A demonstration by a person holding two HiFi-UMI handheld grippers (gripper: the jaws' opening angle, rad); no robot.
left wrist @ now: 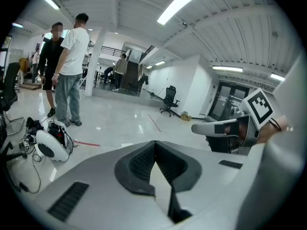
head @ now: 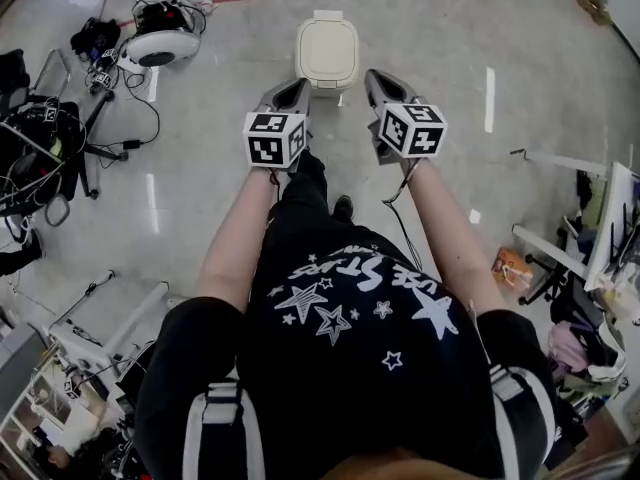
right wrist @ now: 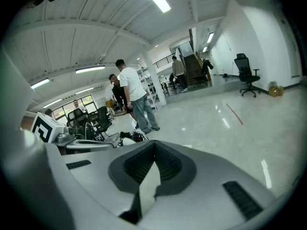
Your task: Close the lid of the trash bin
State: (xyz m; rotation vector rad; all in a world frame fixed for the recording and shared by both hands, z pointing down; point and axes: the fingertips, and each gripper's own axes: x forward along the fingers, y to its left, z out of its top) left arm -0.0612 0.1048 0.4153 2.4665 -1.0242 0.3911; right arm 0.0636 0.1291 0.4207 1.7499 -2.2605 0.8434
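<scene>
The cream trash bin (head: 327,53) stands on the floor straight ahead in the head view, and its lid lies flat on top. My left gripper (head: 297,88) hovers just short of the bin's near left corner. My right gripper (head: 378,78) is beside the near right corner. Neither touches the bin. Both gripper views look level across the room and do not show the bin. The left gripper (left wrist: 154,143) has its jaws together with nothing between them. The right gripper (right wrist: 154,143) is shut the same way, empty.
A white round device (head: 158,43) with cables lies on the floor at the far left, next to a stand and tangled gear (head: 40,148). Racks and clutter (head: 600,238) line the right side. Two people (left wrist: 67,66) stand beyond the device; an office chair (left wrist: 169,99) is far off.
</scene>
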